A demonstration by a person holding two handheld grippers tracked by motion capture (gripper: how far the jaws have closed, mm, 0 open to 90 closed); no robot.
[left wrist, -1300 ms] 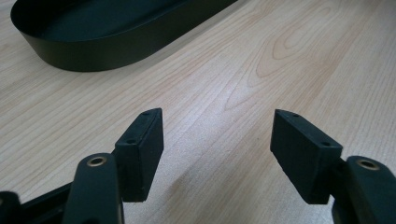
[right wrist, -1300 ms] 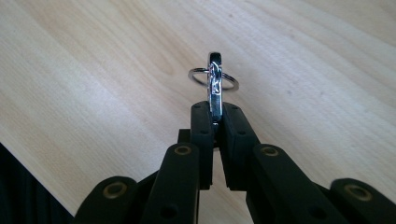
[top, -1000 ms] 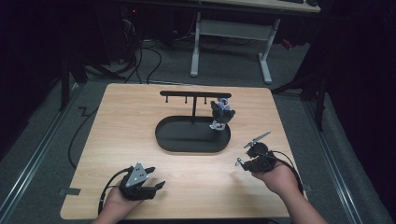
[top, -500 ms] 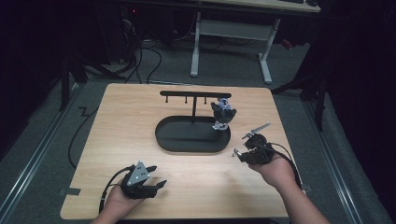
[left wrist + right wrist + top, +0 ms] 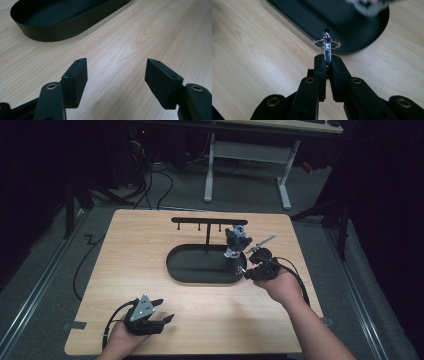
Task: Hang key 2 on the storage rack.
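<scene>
A black oval tray [image 5: 190, 270] lies mid-table, with a black hook rack [image 5: 209, 221] standing at its far rim. A small grey and blue figure [image 5: 236, 240] hangs at the rack's right end. My right gripper [image 5: 246, 269] hovers at the tray's right end, just below the figure. It is shut on a silver clasp with a key ring [image 5: 327, 44], which sticks out past the right gripper [image 5: 326, 59] over the tray's edge [image 5: 352, 30]. My left gripper [image 5: 159, 319] rests near the front left of the table. The left gripper [image 5: 116, 80] is open, with nothing between the jaws, and points at the tray [image 5: 62, 22].
The wooden table [image 5: 130, 270] has bare room left of the tray and along the front. A cable [image 5: 82, 265] hangs off its left edge. A white desk frame [image 5: 247, 155] stands on the floor beyond the far edge.
My right gripper has moved left and away from the person, carrying the clasp to the tray's right end under the hanging figure. The left gripper has stayed put.
</scene>
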